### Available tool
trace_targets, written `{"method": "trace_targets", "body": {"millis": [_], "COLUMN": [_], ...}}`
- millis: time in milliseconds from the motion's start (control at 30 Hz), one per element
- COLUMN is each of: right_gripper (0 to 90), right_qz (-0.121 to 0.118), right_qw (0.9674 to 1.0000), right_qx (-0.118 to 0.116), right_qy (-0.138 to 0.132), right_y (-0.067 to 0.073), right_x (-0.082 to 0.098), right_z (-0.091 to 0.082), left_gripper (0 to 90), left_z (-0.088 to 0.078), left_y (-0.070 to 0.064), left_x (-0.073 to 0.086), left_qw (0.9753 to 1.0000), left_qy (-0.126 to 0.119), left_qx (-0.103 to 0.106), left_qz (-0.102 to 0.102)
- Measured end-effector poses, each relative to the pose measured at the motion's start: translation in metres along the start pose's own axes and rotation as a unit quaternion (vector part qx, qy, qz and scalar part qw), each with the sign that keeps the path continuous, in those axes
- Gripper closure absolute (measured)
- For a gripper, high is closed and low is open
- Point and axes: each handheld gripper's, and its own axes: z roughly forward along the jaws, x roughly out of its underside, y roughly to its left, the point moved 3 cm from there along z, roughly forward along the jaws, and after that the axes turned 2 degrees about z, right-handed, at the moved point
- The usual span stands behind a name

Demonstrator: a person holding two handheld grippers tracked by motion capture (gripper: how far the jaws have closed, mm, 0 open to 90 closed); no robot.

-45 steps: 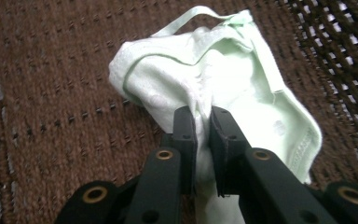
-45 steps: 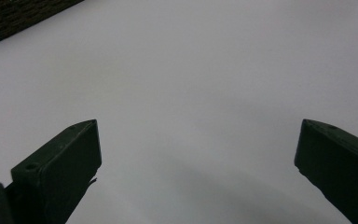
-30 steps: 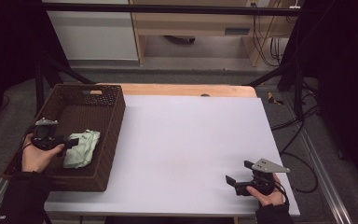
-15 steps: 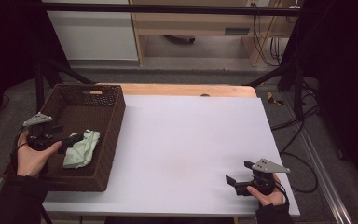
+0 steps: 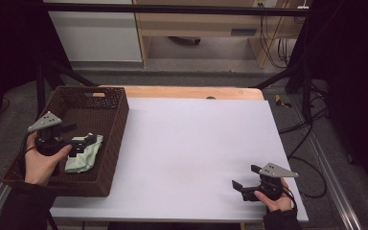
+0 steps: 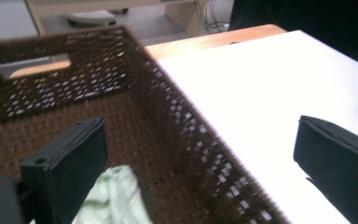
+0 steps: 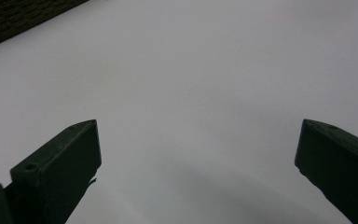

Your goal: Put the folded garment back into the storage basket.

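- left tool (image 5: 79, 142), black with a grey three-cornered plate on top, hangs over the dark brown woven wicker basket (image 5: 117, 125); its jaws have just been opening and now stand spread wide with nothing between them.
- pale green crumpled cloth (image 5: 85, 155) lies on the basket floor, against the wall that faces the white surface (image 5: 191, 143), just under and beside the left tool's jaws but not pinched by them.
- in the left gripper view the cloth (image 6: 114, 196) shows low down, next to one black jaw, while the other jaw stands out over the white surface (image 6: 261, 93) beyond the basket wall (image 6: 182, 121).
- the basket sits at the left edge of the surface, a slot handle cut in its far wall.
- right tool (image 5: 243, 186) rests near the front right corner of the surface, well apart from the basket, jaws spread and empty, pointing across the bare white top.
- in the right gripper view the two black jaws frame plain white surface (image 7: 191, 84), with a corner of the basket (image 7: 14, 18) at the top left.
- a strip of light wood shows along the far edge of the surface.
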Motion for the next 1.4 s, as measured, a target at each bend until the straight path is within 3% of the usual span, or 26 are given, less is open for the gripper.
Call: {"method": "trace_targets", "body": {"millis": [333, 800, 1167, 1400], "right_gripper": [0.9, 0.9, 0.9, 0.9], "right_qz": [0.000, -0.003, -0.003, -0.006], "right_qw": [1.0000, 1.0000, 1.0000, 1.0000], "right_qx": [0.000, -0.002, -0.003, -0.005], "right_qy": [0.000, -0.002, -0.002, -0.003], "right_y": [0.000, 0.000, 0.000, 0.000], "right_x": [0.000, 0.000, -0.001, -0.001], "right_z": [0.000, 0.000, -0.001, -0.001], "left_gripper": [2.1, 1.6, 1.5, 1.6], "left_z": [0.005, 0.025, 0.043, 0.060], "left_y": [-0.032, -0.084, -0.115, -0.134], "left_x": [-0.014, -0.024, -0.016, 0.002], "left_qw": [0.9989, 0.9940, 0.9901, 0.9873], "left_qy": [-0.022, -0.035, -0.036, -0.027], "left_qx": [0.032, 0.085, 0.118, 0.137], "left_qz": [0.025, 0.059, 0.068, 0.075]}}
